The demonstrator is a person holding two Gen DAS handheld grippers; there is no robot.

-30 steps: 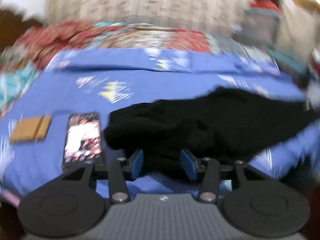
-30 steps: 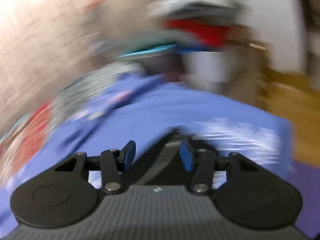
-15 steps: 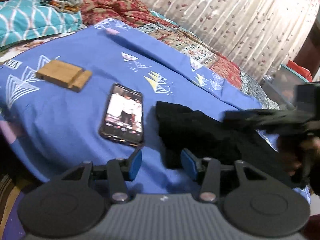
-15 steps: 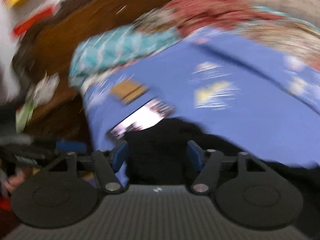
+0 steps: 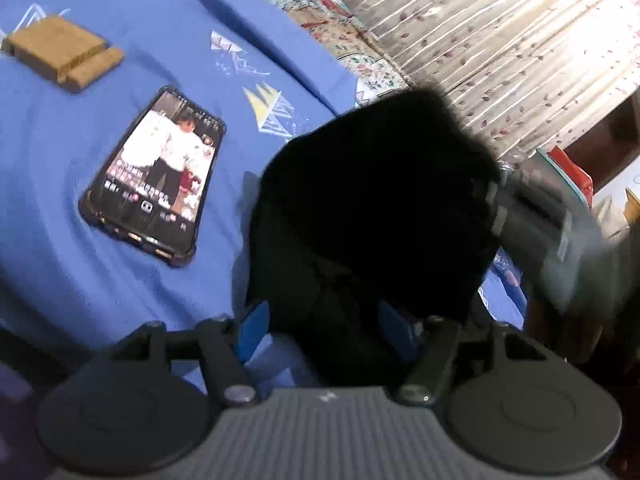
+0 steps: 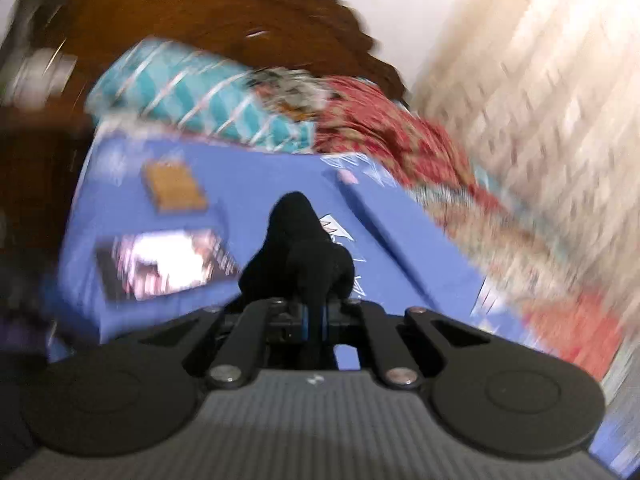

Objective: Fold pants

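Since a second ago the pants [image 5: 372, 208] have gone from a spread-out heap on the bed [image 5: 60, 272] to a bunch lifted at the centre of the left view, and the right tool [image 6: 314, 322] has swung round to face the headboard at upper left. Its jaws are pressed together, pinching a fold of the black cloth, which stands up just beyond them in the middle of the right view. The left tool [image 5: 326, 330] has just been opening; its blue pads stand spread with cloth between them, but I can't see them pressing on it. The phone [image 5: 154, 176] lies left of the pants, the wooden stand [image 5: 60, 54] at upper left. The cloth looks soft, light and limp, so it should sag from any single pinch; taking it at a hem or the waistband with both tools looks best.
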